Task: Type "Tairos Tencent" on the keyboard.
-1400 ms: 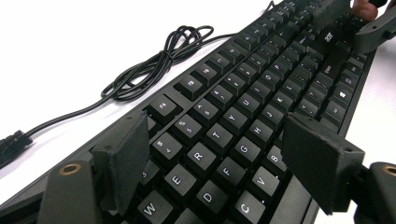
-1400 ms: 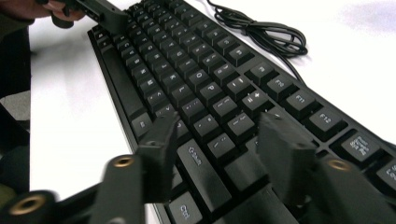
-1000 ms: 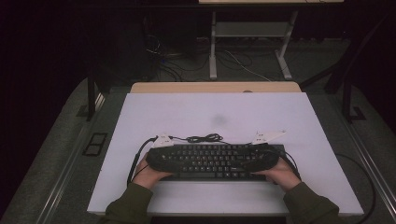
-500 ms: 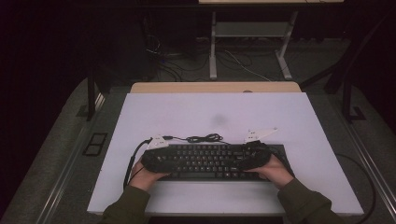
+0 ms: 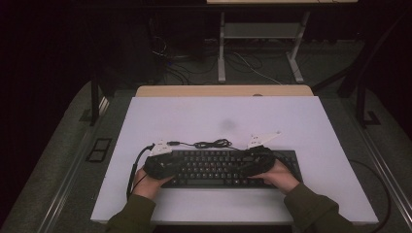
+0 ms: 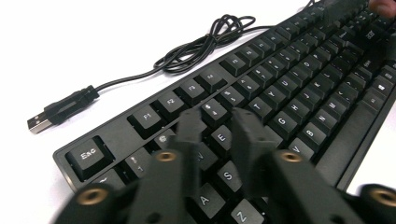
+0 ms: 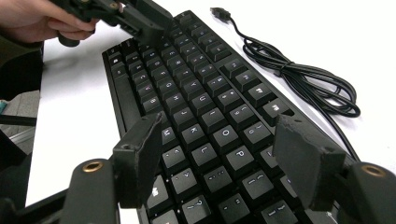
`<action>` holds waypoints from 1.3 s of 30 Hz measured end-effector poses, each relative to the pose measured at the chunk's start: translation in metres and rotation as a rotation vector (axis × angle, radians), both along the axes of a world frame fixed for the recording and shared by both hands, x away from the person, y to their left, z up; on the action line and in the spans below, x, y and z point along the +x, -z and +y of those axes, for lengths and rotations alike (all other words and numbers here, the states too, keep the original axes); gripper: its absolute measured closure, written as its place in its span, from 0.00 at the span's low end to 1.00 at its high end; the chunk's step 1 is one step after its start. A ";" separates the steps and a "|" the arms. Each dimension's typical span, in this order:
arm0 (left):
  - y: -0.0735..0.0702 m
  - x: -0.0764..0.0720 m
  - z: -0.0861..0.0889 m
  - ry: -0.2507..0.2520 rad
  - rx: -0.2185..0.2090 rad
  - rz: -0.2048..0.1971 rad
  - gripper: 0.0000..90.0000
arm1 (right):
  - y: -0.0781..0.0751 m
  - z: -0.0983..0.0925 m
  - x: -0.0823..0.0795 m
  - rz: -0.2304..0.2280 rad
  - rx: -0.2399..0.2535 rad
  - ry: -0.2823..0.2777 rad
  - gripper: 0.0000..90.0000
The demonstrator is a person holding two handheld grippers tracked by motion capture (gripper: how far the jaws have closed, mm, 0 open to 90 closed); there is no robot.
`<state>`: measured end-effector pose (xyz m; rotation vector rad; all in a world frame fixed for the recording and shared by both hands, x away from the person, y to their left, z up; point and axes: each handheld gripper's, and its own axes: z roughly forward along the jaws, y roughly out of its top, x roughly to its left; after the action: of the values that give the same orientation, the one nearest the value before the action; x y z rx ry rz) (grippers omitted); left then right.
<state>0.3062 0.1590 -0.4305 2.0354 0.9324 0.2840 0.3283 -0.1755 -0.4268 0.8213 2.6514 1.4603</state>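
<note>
Hovering over the rigid, light keyboard [image 5: 228,167], left gripper [image 6: 222,128] jaws have just been closing, nearly together, empty; right gripper [image 7: 229,144] spread; I'd grip end edges.

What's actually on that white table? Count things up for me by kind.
Keyboard with its coiled USB cable: 1
Hand-held grippers: 2, the left gripper and the right gripper, both over the keys
Total: 3
</note>
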 end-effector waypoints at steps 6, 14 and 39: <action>0.001 0.004 -0.002 -0.001 -0.009 0.012 0.99 | 0.001 0.000 0.001 0.003 -0.001 -0.002 0.37; 0.004 0.007 -0.008 0.019 0.009 0.020 0.99 | 0.001 0.001 0.001 -0.001 -0.004 -0.003 0.37; 0.007 0.007 -0.014 0.038 0.001 0.029 0.99 | 0.000 0.000 0.000 -0.004 -0.004 0.002 0.37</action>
<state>0.3128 0.1446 -0.4377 2.0609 0.9097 0.2353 0.3286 -0.1753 -0.4270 0.8197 2.6494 1.4546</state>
